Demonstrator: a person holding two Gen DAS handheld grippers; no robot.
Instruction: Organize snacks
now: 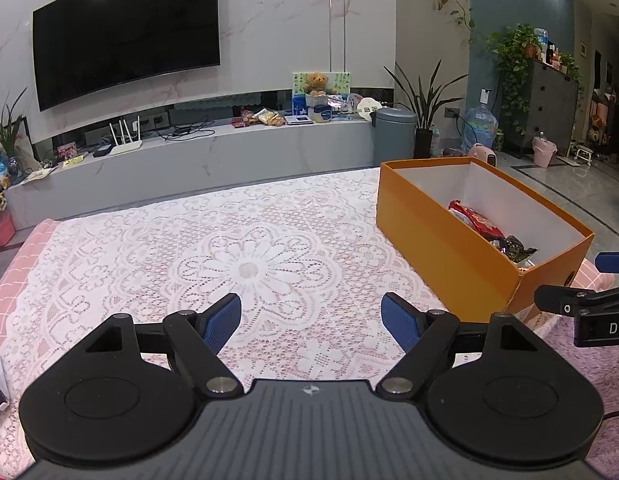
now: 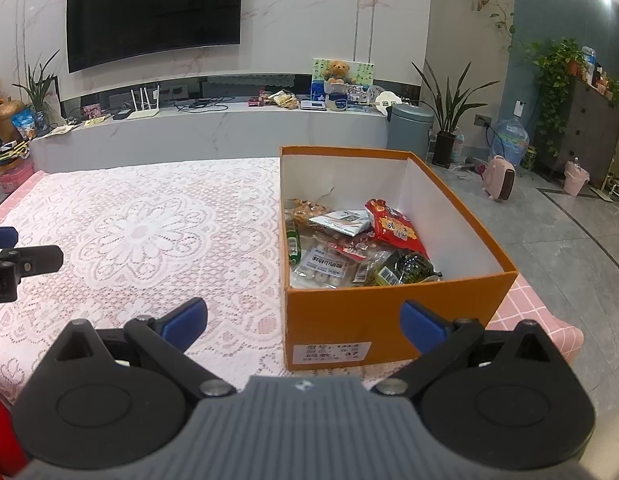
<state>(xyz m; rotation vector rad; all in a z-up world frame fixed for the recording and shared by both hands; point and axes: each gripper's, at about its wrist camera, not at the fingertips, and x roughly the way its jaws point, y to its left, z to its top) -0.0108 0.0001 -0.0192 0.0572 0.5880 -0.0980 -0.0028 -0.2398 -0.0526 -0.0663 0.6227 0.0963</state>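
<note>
Landmark: we place everything by the orange box (image 2: 373, 312), which stands on the lace tablecloth (image 1: 249, 268) with its top open.
Snacks: the red packet (image 2: 395, 229), a dark green packet (image 2: 409, 269), a clear bag of pale round pieces (image 2: 323, 270) and a white sachet (image 2: 343, 220) all lie inside the box, piled loosely on its floor.
Cloth beside the box: we see no snack left on it, so we judge the sorting near done.
Left gripper (image 1: 311, 322): to the left of the box, jaws spread wide, nothing between the pads, lace showing through the gap.
Right gripper (image 2: 303, 322): just before the box's near wall, jaws wide, holding nothing.
Risk, box shove: the right pads hang close to the near wall; a push forward could slide the box toward the table edge beyond it.
Risk, lace snag: a low pad could catch the openwork and drag cloth and box together.
Risk, collision: the two grippers sit near each other; a sideways swing could knock them.
</note>
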